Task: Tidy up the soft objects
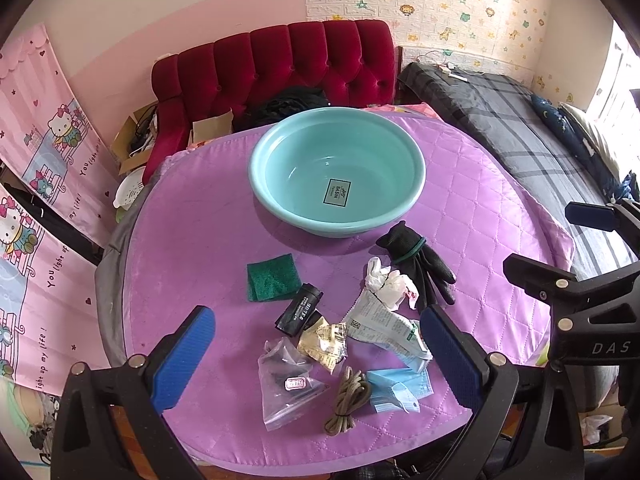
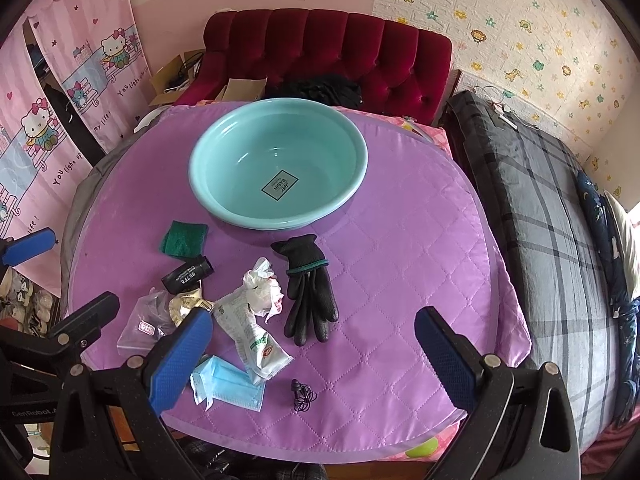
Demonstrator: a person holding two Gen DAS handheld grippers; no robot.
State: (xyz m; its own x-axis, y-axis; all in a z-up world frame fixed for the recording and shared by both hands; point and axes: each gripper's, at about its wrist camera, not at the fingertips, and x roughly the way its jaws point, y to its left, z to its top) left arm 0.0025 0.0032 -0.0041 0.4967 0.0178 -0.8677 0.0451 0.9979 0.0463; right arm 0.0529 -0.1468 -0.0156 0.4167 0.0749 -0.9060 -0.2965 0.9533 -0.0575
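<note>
An empty teal basin [image 1: 400,152] [image 2: 208,152] stands at the back of a purple quilted table [image 1: 192,240] [image 2: 400,260]. In front of it lie soft things: a green scouring pad [image 1: 272,278] [image 2: 183,239], black gloves [image 1: 420,264] [image 2: 308,284], a crumpled white bag [image 1: 390,282] [image 2: 262,286], a blue face mask [image 1: 396,392] [image 2: 230,384], a coiled olive cord [image 1: 348,398], a black tube [image 1: 299,310] [image 2: 187,274], a clear zip bag [image 1: 286,384] [image 2: 140,326] and a printed packet [image 1: 384,328] [image 2: 256,336]. My left gripper [image 1: 320,356] hovers open over the pile. My right gripper [image 2: 316,352] hovers open to the right.
A red tufted sofa [image 1: 280,64] [image 2: 320,44] stands behind the table, with black cloth and cardboard boxes on it. A grey plaid bed [image 1: 520,132] [image 2: 560,220] lies to the right. Pink curtains [image 1: 40,160] hang at left. A small black earphone [image 2: 303,396] lies near the front edge.
</note>
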